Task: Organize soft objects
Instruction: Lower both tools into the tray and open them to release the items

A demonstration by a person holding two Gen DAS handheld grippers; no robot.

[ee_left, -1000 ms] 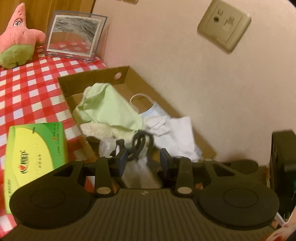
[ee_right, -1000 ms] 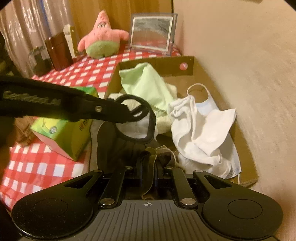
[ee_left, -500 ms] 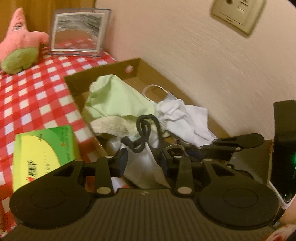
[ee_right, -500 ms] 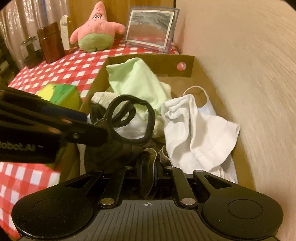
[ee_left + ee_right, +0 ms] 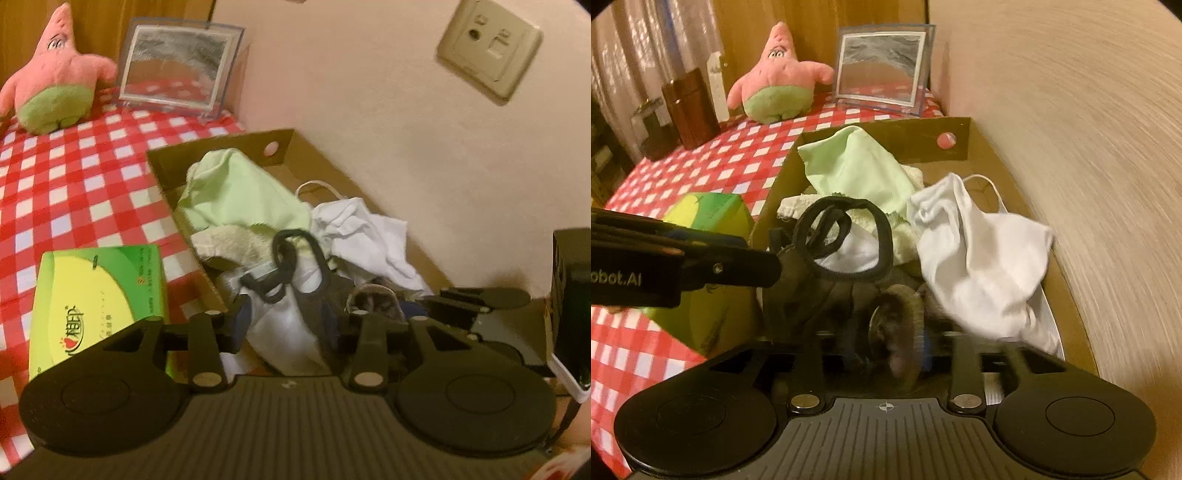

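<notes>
While both jaws are opening around the dark garment point(image 5: 827, 295) at lower centre of the box point(image 5: 960, 129), the left gripper point(image 5: 288, 325) and right gripper point(image 5: 886, 354) should be withdrawn without its loops being snagged.

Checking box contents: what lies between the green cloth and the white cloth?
In the right wrist view, nothing: green cloth and white cloth touch.

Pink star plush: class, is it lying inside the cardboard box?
No. The pink star plush stands on the checked tablecloth, beyond the cardboard box.
</notes>
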